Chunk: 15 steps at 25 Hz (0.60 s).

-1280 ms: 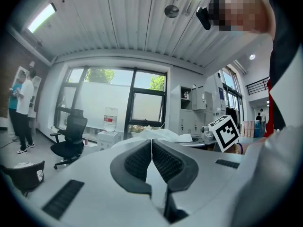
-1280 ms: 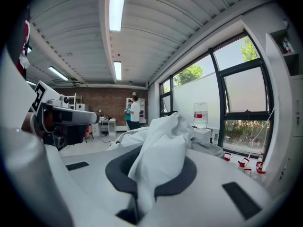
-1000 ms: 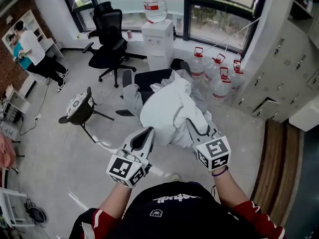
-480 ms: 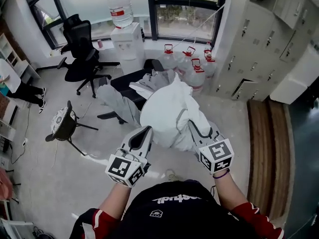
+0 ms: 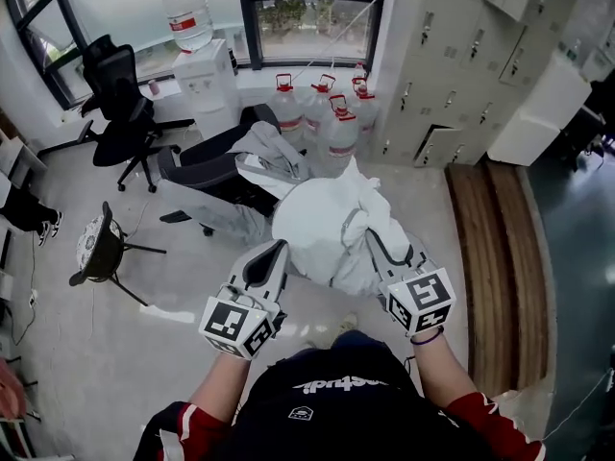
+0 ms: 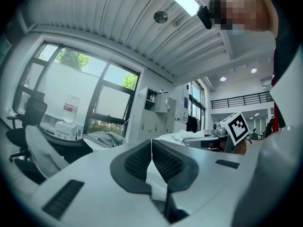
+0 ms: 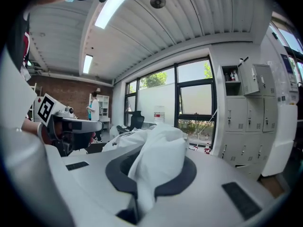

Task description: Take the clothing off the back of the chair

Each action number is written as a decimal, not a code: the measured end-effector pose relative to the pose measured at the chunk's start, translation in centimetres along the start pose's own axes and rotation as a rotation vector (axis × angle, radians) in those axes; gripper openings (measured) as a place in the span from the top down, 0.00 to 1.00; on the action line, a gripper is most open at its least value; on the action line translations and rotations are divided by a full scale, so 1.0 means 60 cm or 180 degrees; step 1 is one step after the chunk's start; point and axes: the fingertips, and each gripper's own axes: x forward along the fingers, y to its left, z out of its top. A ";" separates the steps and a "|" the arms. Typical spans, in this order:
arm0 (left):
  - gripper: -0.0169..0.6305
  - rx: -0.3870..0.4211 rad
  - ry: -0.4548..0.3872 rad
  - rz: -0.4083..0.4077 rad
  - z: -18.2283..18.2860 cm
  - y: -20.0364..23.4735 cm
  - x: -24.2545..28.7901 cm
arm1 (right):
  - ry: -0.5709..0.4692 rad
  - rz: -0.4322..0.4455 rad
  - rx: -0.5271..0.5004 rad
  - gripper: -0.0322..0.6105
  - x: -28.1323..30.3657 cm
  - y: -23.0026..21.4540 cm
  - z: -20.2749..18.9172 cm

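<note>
At mid-frame of the head view, the white clothing (image 5: 322,227) hangs bunched between our two tools. Our left claw (image 5: 277,253) is pinched shut on a thin fold, our right claw (image 5: 373,241) clamped on a thicker wad. Grey cloth (image 5: 264,147) lies over the chair (image 5: 202,166) at upper left. If it joins ours, pulling could snag it there, and the thin left fold might slip free.

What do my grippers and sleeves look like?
The left gripper and right gripper have pale grey shells, dark ribbed pads on the jaws, and a cube of black-and-white square markers. Black top, red sleeves, purple band on the right wrist.
</note>
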 end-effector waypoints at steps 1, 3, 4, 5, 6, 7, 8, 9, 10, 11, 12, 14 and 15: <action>0.94 0.0005 0.0009 -0.0023 -0.002 -0.010 0.001 | -0.0003 -0.0028 0.0014 0.88 -0.011 -0.006 -0.003; 0.94 0.0037 0.0021 -0.0065 -0.004 -0.030 0.006 | -0.0035 -0.0080 0.0034 0.88 -0.031 -0.020 -0.006; 0.94 0.0054 0.0022 -0.0080 -0.003 -0.039 0.011 | -0.0061 -0.0101 0.0042 0.88 -0.038 -0.027 -0.005; 0.94 0.0066 0.0017 -0.0093 -0.002 -0.047 0.017 | -0.0087 -0.0113 0.0047 0.88 -0.045 -0.036 -0.004; 0.94 0.0077 0.0010 -0.0105 -0.001 -0.056 0.025 | -0.0112 -0.0118 0.0050 0.88 -0.051 -0.045 -0.003; 0.94 0.0091 0.0004 -0.0118 -0.001 -0.067 0.035 | -0.0135 -0.0116 0.0051 0.88 -0.058 -0.055 -0.003; 0.94 0.0106 -0.0001 -0.0132 -0.001 -0.080 0.046 | -0.0158 -0.0112 0.0051 0.88 -0.066 -0.067 -0.004; 0.94 0.0117 -0.0005 -0.0144 -0.001 -0.093 0.058 | -0.0181 -0.0106 0.0054 0.88 -0.074 -0.079 -0.004; 0.94 0.0124 -0.0010 -0.0155 -0.001 -0.107 0.069 | -0.0206 -0.0098 0.0059 0.88 -0.082 -0.090 -0.004; 0.94 0.0132 -0.0014 -0.0166 -0.001 -0.121 0.080 | -0.0230 -0.0091 0.0062 0.88 -0.090 -0.102 -0.003; 0.94 0.0147 -0.0018 -0.0178 -0.001 -0.134 0.090 | -0.0253 -0.0087 0.0055 0.88 -0.098 -0.114 -0.002; 0.94 0.0175 -0.0020 -0.0200 -0.001 -0.160 0.113 | -0.0295 -0.0095 0.0024 0.88 -0.116 -0.140 0.001; 0.94 0.0170 -0.0022 -0.0209 -0.002 -0.172 0.125 | -0.0310 -0.0105 0.0017 0.88 -0.125 -0.156 0.002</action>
